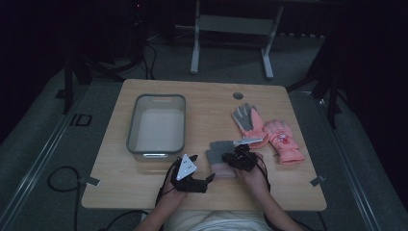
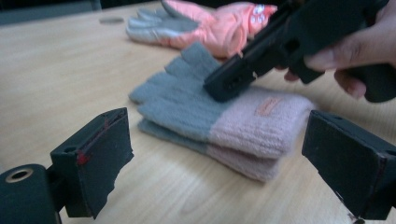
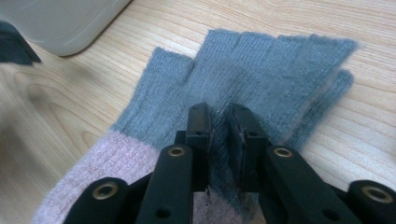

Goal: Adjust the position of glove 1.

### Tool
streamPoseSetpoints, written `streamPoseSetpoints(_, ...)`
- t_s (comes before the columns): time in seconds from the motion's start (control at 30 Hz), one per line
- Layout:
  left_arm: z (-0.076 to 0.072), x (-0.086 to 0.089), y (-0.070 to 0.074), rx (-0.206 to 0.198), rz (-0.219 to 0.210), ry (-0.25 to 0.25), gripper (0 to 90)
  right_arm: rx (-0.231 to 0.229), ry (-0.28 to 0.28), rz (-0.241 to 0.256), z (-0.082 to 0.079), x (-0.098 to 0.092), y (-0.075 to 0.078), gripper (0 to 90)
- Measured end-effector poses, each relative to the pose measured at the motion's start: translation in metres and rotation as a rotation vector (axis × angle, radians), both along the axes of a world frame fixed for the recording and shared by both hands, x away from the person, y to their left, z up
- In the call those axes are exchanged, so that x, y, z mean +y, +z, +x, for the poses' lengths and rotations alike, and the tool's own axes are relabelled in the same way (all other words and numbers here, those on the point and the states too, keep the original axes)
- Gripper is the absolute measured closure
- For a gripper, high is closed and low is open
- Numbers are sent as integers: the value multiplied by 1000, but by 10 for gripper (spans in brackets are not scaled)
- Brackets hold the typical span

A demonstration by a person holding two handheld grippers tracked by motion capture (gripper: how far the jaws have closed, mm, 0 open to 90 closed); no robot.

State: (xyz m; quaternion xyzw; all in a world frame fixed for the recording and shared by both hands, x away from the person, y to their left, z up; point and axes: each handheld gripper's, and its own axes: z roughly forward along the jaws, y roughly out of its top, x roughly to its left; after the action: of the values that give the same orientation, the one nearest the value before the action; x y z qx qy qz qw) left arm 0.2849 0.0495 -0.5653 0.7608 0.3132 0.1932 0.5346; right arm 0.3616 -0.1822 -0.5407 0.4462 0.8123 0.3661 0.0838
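The right tongs (image 3: 218,122) pinch a fold of the grey-and-pink knit gloves (image 2: 219,116) to lift them, while the left tongs (image 2: 233,158) wait wide open just beside the cuff.

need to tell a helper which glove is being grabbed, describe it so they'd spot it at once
On the wooden table, right of the grey bin, lies the knitted glove pinched by the right gripper. Unlike the padded pink gloves behind, it's grey with a pale pink cuff.
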Motion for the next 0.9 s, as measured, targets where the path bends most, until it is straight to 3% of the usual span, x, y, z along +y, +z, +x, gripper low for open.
streamPoseSetpoints(0.1,0,-3,2,58,26,6,97,10,14,4,-1,-3,4,750)
streamPoseSetpoints(0.2,-5,-5,5,19,68,-52,118,-10,23,13,-3,-7,11,714)
streamPoseSetpoints(0.27,-7,-6,8,-12,55,-74,127,-53,8,24,-2,-16,24,680)
streamPoseSetpoints(0.3,-8,-7,10,-35,73,-88,127,-53,8,24,-2,-16,24,680)
streamPoseSetpoints(0.43,-7,-16,13,-53,121,-139,149,-74,-28,38,10,-32,38,651)
streamPoseSetpoints(0.5,-9,-22,16,-102,162,-174,192,-72,-45,36,17,-38,40,641)
streamPoseSetpoints(0.67,-2,-40,20,-140,238,-274,259,-27,-66,54,30,-41,35,616)
streamPoseSetpoints(0.83,4,-57,14,-199,384,-319,259,23,-83,48,40,-36,21,555)
streamPoseSetpoints(0.9,3,-61,10,-209,421,-326,259,43,-84,52,43,-34,16,526)
